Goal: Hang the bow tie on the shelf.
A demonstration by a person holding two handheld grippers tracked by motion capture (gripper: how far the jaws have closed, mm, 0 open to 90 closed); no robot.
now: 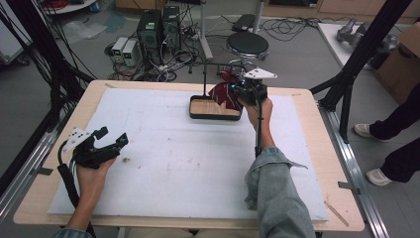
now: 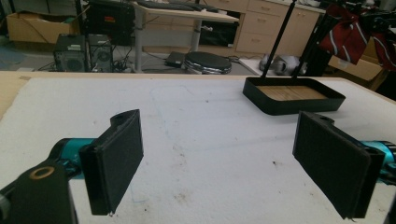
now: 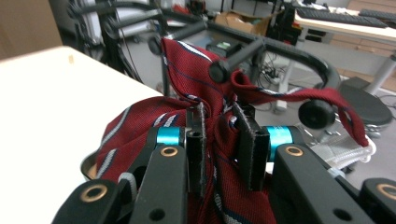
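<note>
While the white foam mat [image 1: 163, 148] covers most of the wooden table [image 1: 317, 129], the action sits at its far edge, at the black stand [image 1: 213, 84]. That stand is a shallow black tray with a wood floor and a thin bent rod with knobbed pegs rising from it. Draped over those pegs is a red striped necktie [image 3: 196, 79], woven, matte, bunched in loose folds. It looks light, limp and a little slippery, so I'd take it where the folds gather thick, not by a single edge. The right gripper [image 3: 223, 144] has its padded jaws pressed on just such a bunch, right at the stand. Well back from the stand, the left gripper [image 2: 219, 163] hovers over the mat, jaws spread wide, holding nothing.
</note>
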